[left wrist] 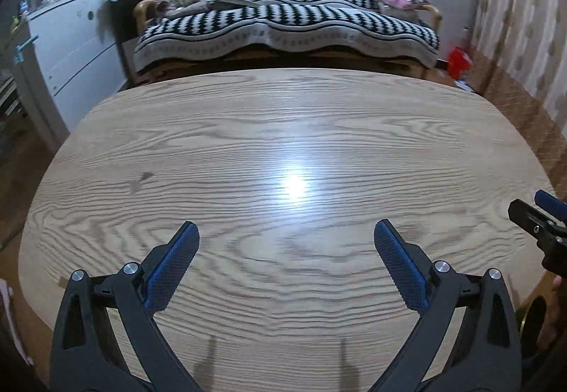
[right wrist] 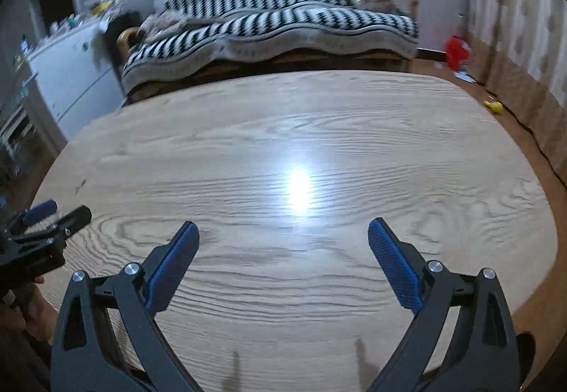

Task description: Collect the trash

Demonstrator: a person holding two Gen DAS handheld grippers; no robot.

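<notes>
1. No trash shows anywhere on the wooden table [left wrist: 248,130]; I can't tell where it lies.
2. Left gripper [left wrist: 286,232] hangs over the table, fingers spread wide, holding nothing.
3. Right gripper [right wrist: 282,231] likewise, spread and bare.
4. Judging by this, collecting is either finished or unstarted.

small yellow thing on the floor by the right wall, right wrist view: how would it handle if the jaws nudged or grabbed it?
The yellow object looks rounded and lumpy, so it may roll or wobble when nudged. It looks small beside the sofa, so probably light. It is blurred: material and stiffness cannot be told.
</notes>
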